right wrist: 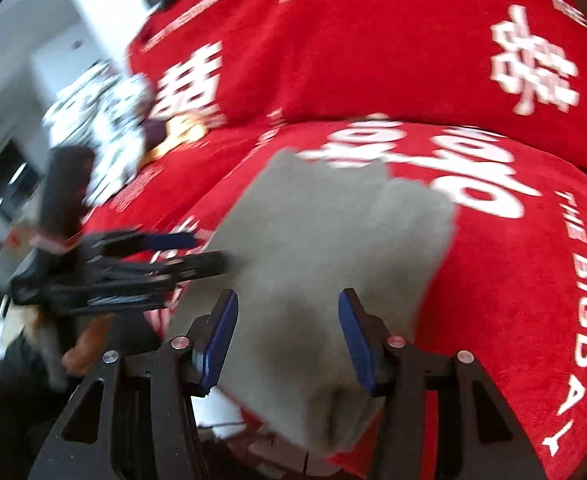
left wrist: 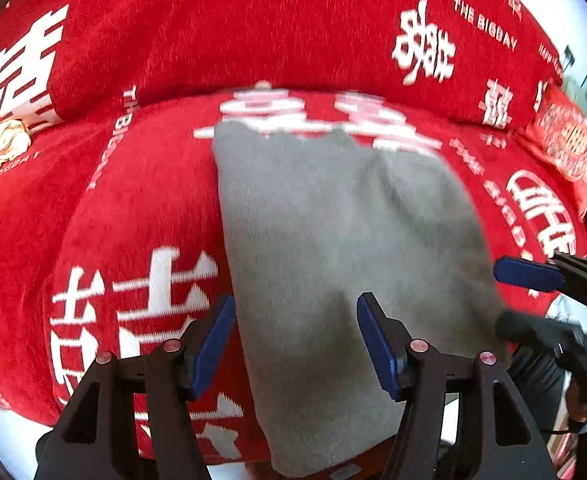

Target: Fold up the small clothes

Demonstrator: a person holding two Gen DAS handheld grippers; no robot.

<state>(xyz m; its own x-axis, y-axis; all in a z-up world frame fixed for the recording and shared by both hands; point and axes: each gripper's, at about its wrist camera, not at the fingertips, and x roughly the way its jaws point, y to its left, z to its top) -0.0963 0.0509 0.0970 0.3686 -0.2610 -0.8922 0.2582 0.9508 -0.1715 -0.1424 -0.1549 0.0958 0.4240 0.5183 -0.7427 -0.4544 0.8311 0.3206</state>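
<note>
A grey folded garment [left wrist: 333, 220] lies flat on the red seat cushion [left wrist: 141, 200], and its near end hangs over the cushion's front edge. My left gripper [left wrist: 295, 308] hovers open above the garment's near left part, and its blue pads touch nothing. My right gripper [left wrist: 499, 296] shows at the garment's right edge, also open. In the right wrist view the same garment [right wrist: 325, 232] fills the middle. The right gripper [right wrist: 287, 300] stands open over its near end with only cloth behind the gap. The left gripper [right wrist: 209, 251] appears blurred at the garment's left edge.
The sofa's red cover [right wrist: 493, 280] carries large white characters and lettering, with a back cushion [left wrist: 253, 32] behind the seat. A red patterned pillow [left wrist: 569, 148] lies at the far right. A black-and-white patterned heap [right wrist: 97, 120] lies at the sofa's left end. A hand [right wrist: 89, 344] is low on the left.
</note>
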